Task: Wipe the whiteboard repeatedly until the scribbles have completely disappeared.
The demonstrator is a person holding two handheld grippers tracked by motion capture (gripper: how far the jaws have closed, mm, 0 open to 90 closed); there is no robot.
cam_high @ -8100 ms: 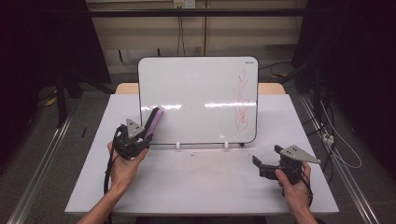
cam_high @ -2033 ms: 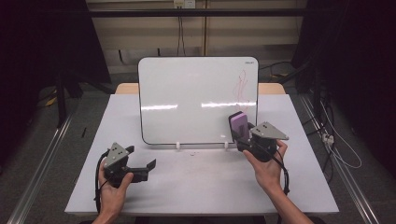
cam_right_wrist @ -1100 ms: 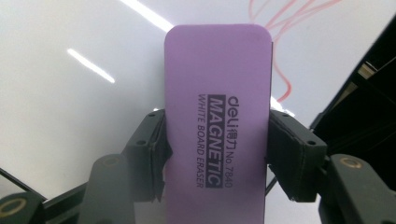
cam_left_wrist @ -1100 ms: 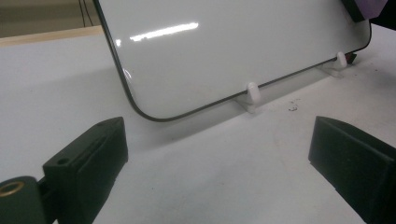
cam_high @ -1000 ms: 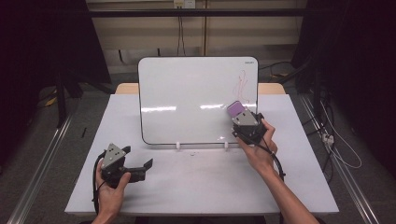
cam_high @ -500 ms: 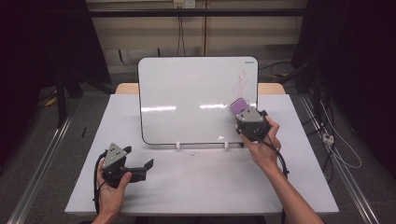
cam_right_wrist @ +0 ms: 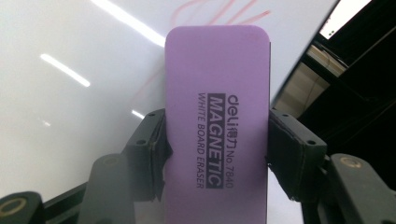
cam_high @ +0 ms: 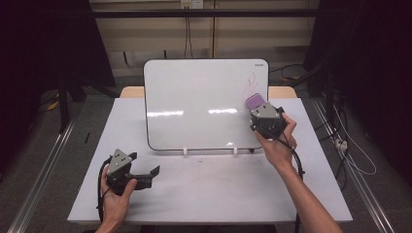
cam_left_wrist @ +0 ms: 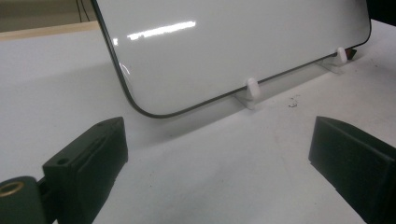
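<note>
- since half a second ago the right gripper [cam_high: 260, 108] is carrying the purple eraser [cam_high: 255, 101] a little farther up the whiteboard [cam_high: 204, 102], toward the red scribble [cam_high: 251, 81] in the board's far right corner; the left gripper [cam_high: 145, 174] is sitting where it was.
- in the right gripper view the fingers [cam_right_wrist: 148, 151] are clamping the eraser [cam_right_wrist: 217, 121] by its two long sides, with the printed face reading "magnetic white board eraser" turned toward the camera and its top end lying just below the red marks [cam_right_wrist: 219, 14].
- whether the eraser is touching the board is not clear from these views.
- the whiteboard is standing tilted on two small white feet [cam_high: 185, 151] at the middle of the white surface [cam_high: 218, 189].
- the left gripper is resting low at the near left of the surface, held in the person's left hand [cam_high: 115, 196], well apart from the board.
- in the left gripper view its fingers [cam_left_wrist: 86, 163] are standing wide apart with nothing between them, pointing at the board's lower corner [cam_left_wrist: 140, 105].
</note>
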